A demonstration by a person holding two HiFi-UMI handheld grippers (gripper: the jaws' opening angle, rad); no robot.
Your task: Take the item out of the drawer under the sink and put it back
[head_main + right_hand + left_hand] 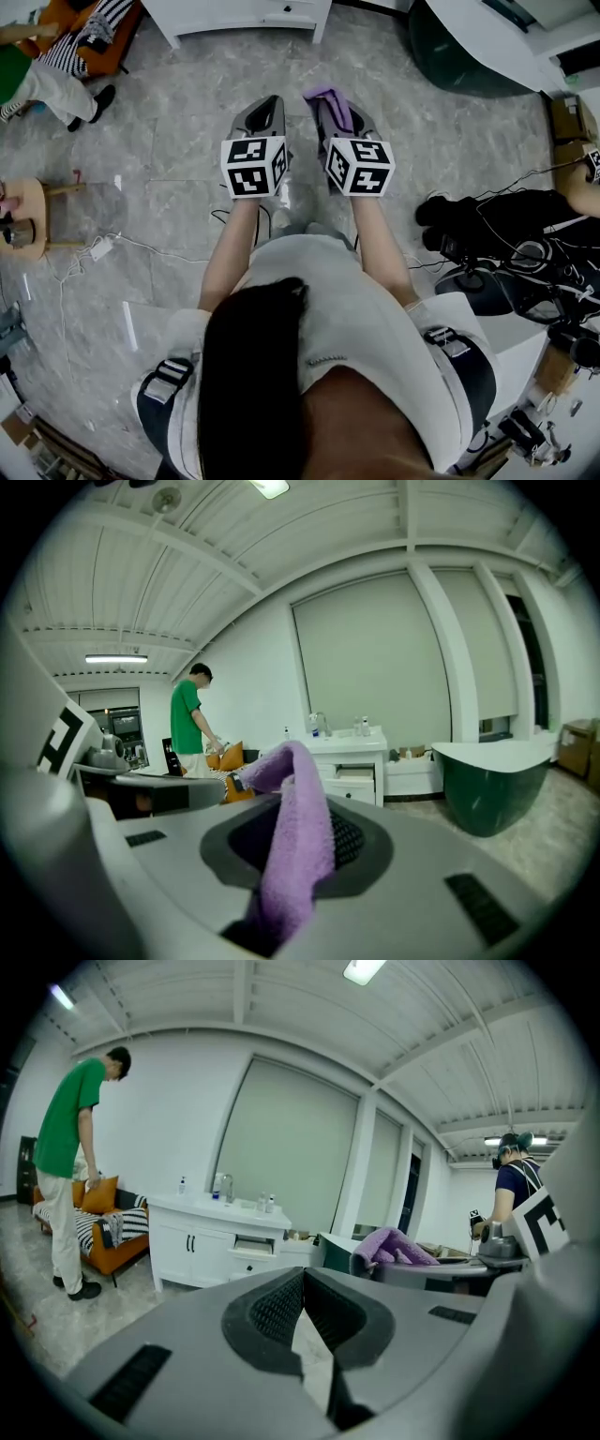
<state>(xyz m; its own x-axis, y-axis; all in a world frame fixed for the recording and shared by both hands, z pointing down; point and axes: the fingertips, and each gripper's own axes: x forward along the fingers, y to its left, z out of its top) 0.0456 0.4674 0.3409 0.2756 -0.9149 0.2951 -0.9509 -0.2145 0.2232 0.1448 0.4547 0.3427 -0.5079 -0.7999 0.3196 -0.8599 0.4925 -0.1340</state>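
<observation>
Clamping a purple cloth, right tongs at upper centre of frame, left tongs alongside, pressed together and empty, white sink cabinet at top edge.

Purple terry cloth pinched in the right tool, top drooping sideways

We hold the left gripper and the right gripper side by side above the floor, with the towel pinched between the right one's jaws. Ahead of us stands the sink cabinet, the sofa to its left and the bathtub to its right. The stool sits far off to our left.
</observation>
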